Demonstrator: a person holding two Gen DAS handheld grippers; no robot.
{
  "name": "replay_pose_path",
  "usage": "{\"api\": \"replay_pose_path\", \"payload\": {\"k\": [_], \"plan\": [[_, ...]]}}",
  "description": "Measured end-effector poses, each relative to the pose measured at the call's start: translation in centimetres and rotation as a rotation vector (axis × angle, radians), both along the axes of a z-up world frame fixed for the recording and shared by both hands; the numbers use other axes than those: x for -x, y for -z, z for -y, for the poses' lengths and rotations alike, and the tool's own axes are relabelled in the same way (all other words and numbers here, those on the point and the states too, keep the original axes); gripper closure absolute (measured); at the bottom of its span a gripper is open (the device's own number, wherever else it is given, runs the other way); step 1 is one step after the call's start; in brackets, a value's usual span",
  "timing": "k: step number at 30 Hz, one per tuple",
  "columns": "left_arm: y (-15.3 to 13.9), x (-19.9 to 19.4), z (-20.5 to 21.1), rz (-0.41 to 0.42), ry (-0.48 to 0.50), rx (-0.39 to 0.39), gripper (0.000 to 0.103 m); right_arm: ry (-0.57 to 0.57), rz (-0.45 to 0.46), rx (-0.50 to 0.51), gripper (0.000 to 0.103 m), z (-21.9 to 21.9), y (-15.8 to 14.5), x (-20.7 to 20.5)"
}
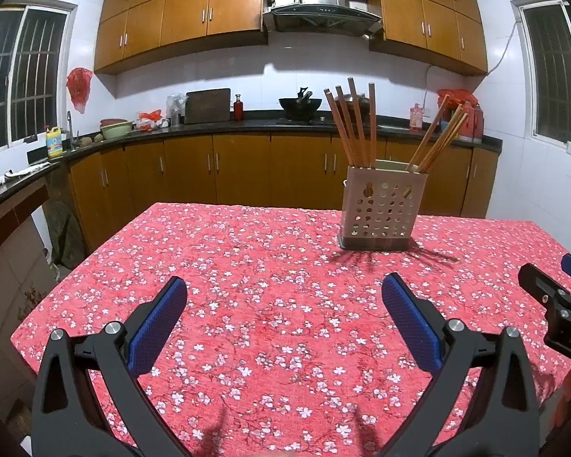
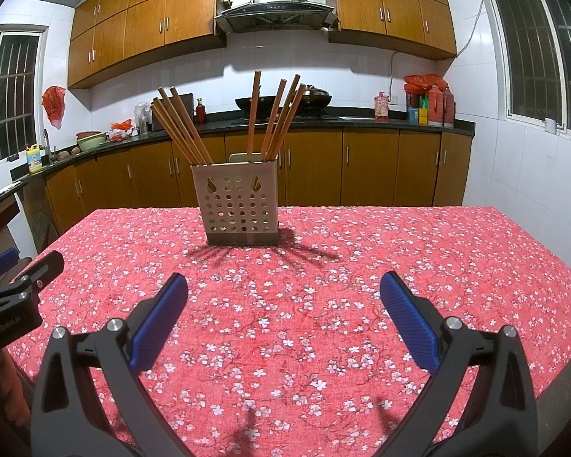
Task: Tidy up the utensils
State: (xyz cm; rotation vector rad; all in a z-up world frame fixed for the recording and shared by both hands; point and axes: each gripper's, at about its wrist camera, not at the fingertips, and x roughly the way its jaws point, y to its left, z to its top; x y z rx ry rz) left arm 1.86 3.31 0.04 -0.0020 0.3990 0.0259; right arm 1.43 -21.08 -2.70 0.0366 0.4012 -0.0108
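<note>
Table: a broad table under a red cloth printed with small white blossoms [image 1: 247,251] lies beneath and ahead of both claws; bare cloth fills the space between each pair of fingers.
Holder: a pale, square, perforated utensil holder with a dark base [image 2: 239,200] stands upright on the cloth, well ahead of the right claw and slightly to its left; from the left claw it sits ahead and to the right [image 1: 380,205].
Chopsticks: brown wooden chopsticks [image 2: 182,129] stand in the holder in two fans (one leaning left, one leaning right), tips up.
Left claw: the black left gripper with blue ribbed pads [image 1: 284,291] hovers over the near cloth, fingers spread wide, gripping nothing.
Right claw: the matching right gripper [image 2: 283,289] is likewise spread wide and empty; the two claws sit side by side, apart.
</note>
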Motion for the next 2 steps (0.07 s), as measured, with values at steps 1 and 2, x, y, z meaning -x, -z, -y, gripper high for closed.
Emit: {"api": "replay_pose_path", "payload": {"k": [1, 2], "plan": [[0.0, 0.05, 0.0, 0.0, 0.0, 0.001, 0.002, 0.0, 0.0, 0.0, 0.004, 0.04, -0.03, -0.02], [0.0, 0.08, 0.01, 0.0, -0.001, 0.001, 0.002, 0.0, 0.0, 0.0, 0.004, 0.05, -0.04, -0.03]]}}
